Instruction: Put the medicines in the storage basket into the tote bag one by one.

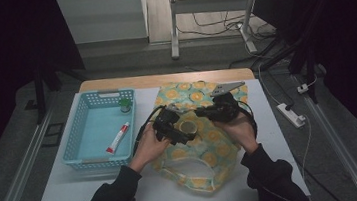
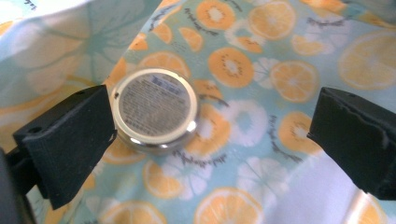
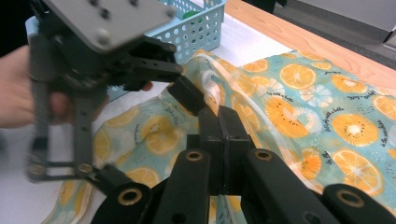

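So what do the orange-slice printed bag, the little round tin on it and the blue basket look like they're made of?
Orange-slice printed bag: thin woven fabric, it seems; soft folds, slight sheen.
Little round tin: probably metal; shiny silver rim, matte paper label on its face.
Blue lattice basket: moulded plastic by its look; rigid perforated walls, even matte colour.

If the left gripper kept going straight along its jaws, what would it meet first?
Probably the round tin, lying on the orange-print bag just ahead of the open left gripper, close by one jaw. If it slipped past, the bag fabric comes next; depth is hard to judge.
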